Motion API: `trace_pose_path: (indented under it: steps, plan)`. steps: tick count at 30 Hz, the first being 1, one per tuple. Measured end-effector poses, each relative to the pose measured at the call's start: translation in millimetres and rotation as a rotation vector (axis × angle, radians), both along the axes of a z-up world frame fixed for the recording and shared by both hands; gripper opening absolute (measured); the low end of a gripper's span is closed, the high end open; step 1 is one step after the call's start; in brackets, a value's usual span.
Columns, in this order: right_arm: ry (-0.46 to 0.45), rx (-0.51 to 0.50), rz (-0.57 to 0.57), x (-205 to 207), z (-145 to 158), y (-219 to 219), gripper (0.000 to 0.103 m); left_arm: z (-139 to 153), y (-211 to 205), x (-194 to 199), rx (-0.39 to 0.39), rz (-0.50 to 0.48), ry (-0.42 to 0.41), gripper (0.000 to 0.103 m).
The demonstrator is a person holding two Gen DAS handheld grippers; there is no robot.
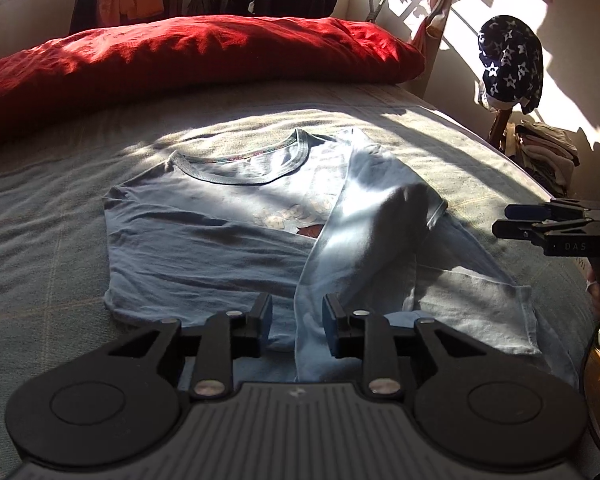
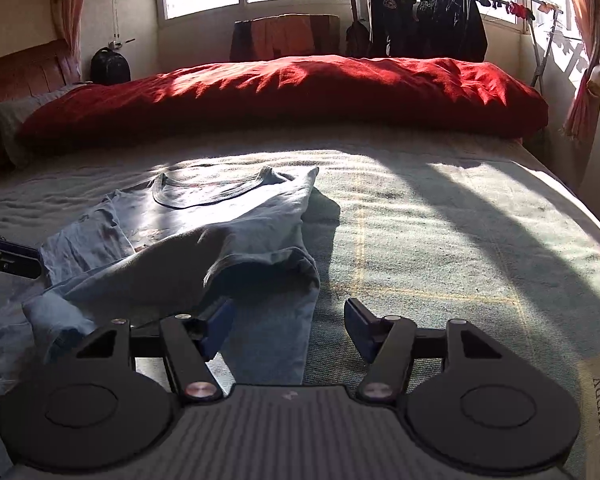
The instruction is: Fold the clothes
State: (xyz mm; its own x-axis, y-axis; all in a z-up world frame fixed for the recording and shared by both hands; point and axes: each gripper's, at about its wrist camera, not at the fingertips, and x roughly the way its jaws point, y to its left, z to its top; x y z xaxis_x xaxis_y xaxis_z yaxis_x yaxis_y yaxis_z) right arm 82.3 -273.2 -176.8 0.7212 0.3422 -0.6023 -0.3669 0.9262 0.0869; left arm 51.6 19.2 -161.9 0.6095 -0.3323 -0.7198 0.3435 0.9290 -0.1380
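The light-blue T-shirt [image 1: 204, 236] lies front-up on the bed's blanket [image 2: 440, 240], collar [image 1: 240, 164] toward the red duvet [image 1: 188, 52]. Its right side panel is turned in over the chest, with the short sleeve [image 2: 268, 260] standing in a loose raised hump rather than lying flat. The left side lies open and flat. The hem end nearest the cameras is rumpled.

Risks from this state:
- The turned-in panel is not pressed down. Any pull on the hem could drag it back open or skew its edge, giving an uneven fold.
- The raised sleeve could be trapped as a lump under a later fold if it is not flattened.
- A grasp at the hem may take only the top layer, since two layers overlap there; the layers would then slide apart.
- Hard sunlight and deep shadow cross the cloth, so edges are difficult to judge.

Left gripper [image 1: 296, 320]: fingers partly spread, low over the hem where the folded edge runs between them. Nothing is pinched; whether the pads touch the cloth cannot be determined.

Right gripper [image 2: 290, 328]: fingers spread wide, empty. Its left finger [image 2: 216, 324] lies against or just over the shirt's right edge; the other is above bare blanket.
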Motion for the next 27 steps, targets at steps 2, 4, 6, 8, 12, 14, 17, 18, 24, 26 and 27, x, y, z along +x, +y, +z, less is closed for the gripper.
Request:
trace_pose_path:
  steps: [2, 4, 6, 8, 12, 14, 17, 18, 24, 26, 27]
  plan:
    - [-0.002, 0.014, 0.009, -11.7, 2.7, -0.5, 0.067, -6.5, 4.0, -10.0, 0.019, 0.010, 0.023, 0.027]
    - [-0.006, 0.033, 0.017, -24.9, 5.8, -1.4, 0.067, -17.1, 6.2, -20.6, 0.013, 0.013, 0.055, 0.028]
    - [-0.009, 0.049, 0.017, -36.0, 8.2, -2.0, 0.067, -28.4, 6.1, -30.2, 0.018, 0.017, 0.079, 0.031]
    - [-0.009, 0.072, 0.016, -47.3, 10.9, -2.4, 0.068, -40.2, 2.7, -38.0, 0.046, 0.022, 0.088, 0.035]
    - [-0.016, 0.097, 0.017, -65.2, 16.9, -2.3, 0.069, -46.4, -3.4, -46.9, 0.072, 0.045, 0.059, 0.031]
    - [-0.022, 0.100, 0.020, -71.7, 20.4, -2.6, 0.070, -43.5, -6.3, -48.8, 0.082, 0.050, 0.057, 0.007]
    - [-0.032, 0.105, 0.026, -81.5, 25.6, -3.0, 0.070, -30.7, -4.1, -55.7, 0.086, 0.045, 0.029, 0.003]
    - [-0.035, 0.106, 0.028, -84.7, 27.3, -3.1, 0.070, -26.2, -3.1, -58.1, 0.086, 0.043, 0.020, 0.003]
    - [-0.043, 0.112, 0.039, -95.1, 31.7, -1.0, 0.071, -4.4, 12.4, -69.8, 0.117, 0.073, -0.012, 0.003]
    - [-0.041, 0.117, 0.044, -96.6, 31.6, 0.7, 0.071, -3.0, 20.1, -70.4, 0.111, 0.094, 0.002, 0.003]
    - [-0.040, 0.119, 0.047, -97.6, 31.5, 1.4, 0.071, -3.4, 23.5, -70.6, 0.106, 0.105, 0.010, 0.003]
